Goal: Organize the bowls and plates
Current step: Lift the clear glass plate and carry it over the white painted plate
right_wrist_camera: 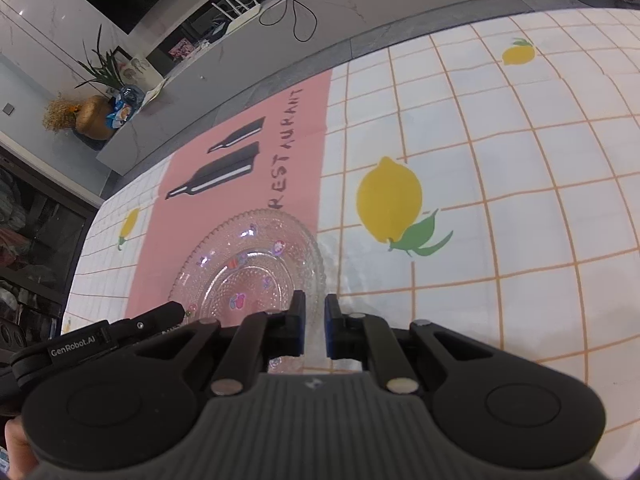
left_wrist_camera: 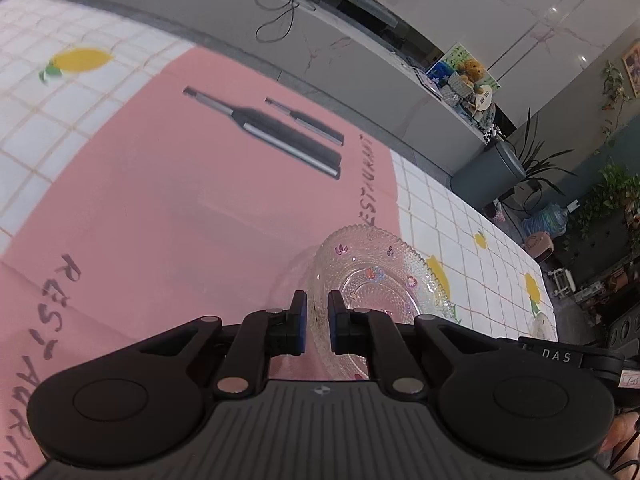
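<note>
A clear beaded glass plate point(left_wrist_camera: 372, 280) with small coloured stickers is held level above the pink placemat point(left_wrist_camera: 180, 208). My left gripper point(left_wrist_camera: 317, 320) is shut on its left rim. The same plate shows in the right wrist view point(right_wrist_camera: 248, 268), where my right gripper point(right_wrist_camera: 315, 320) is shut on its right rim. The left gripper's body point(right_wrist_camera: 100, 340) shows at the plate's far side in the right wrist view. The right gripper's body point(left_wrist_camera: 568, 354) shows at the right in the left wrist view.
The table wears a white checked cloth with lemon prints point(right_wrist_camera: 390, 200). The placemat point(right_wrist_camera: 240, 184) shows printed bottles and the word RESTAURANT. Another clear glass dish point(left_wrist_camera: 542, 326) sits near the table's right edge. A grey floor, a stool point(left_wrist_camera: 486, 170) and plants lie beyond.
</note>
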A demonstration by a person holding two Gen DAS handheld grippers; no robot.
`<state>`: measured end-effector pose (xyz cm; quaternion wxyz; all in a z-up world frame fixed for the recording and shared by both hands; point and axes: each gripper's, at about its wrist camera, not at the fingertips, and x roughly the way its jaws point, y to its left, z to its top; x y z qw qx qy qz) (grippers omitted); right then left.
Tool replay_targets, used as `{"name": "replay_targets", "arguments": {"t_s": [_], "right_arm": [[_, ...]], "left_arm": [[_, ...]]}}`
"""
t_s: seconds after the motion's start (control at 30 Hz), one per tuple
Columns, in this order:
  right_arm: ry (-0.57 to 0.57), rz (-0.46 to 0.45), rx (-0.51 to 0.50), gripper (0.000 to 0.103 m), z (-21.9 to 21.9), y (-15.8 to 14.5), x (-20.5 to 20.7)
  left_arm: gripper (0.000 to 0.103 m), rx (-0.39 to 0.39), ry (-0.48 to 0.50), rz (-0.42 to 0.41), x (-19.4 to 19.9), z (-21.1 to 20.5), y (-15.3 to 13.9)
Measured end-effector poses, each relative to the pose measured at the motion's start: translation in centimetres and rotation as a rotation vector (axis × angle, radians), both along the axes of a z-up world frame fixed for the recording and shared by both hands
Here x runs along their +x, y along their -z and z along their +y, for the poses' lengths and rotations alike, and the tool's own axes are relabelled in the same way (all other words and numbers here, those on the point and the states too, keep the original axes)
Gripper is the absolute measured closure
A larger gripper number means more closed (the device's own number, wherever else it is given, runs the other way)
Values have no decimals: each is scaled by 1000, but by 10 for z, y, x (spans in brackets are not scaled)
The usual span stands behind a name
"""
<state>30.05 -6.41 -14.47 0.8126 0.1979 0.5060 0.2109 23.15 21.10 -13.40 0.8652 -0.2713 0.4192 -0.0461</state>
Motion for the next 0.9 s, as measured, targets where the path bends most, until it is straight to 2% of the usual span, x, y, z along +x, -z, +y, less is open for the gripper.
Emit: {"name": "replay_targets", "arguments": {"t_s": [0.3, 0.53, 0.73, 0.9], "right_arm": [[10, -42, 80, 96, -19, -35, -19], [33, -95, 139, 96, -56, -74, -50], [85, -116, 158, 96, -106, -96, -83], [130, -127, 159, 96, -152, -104, -115]], "left_arm": [[92, 20, 4, -67, -17, -16, -57], [92, 33, 34, -99, -38, -54, -102], [92, 16, 94, -121, -59, -98, -118], [92, -4, 138, -131, -75, -136, -117]]}}
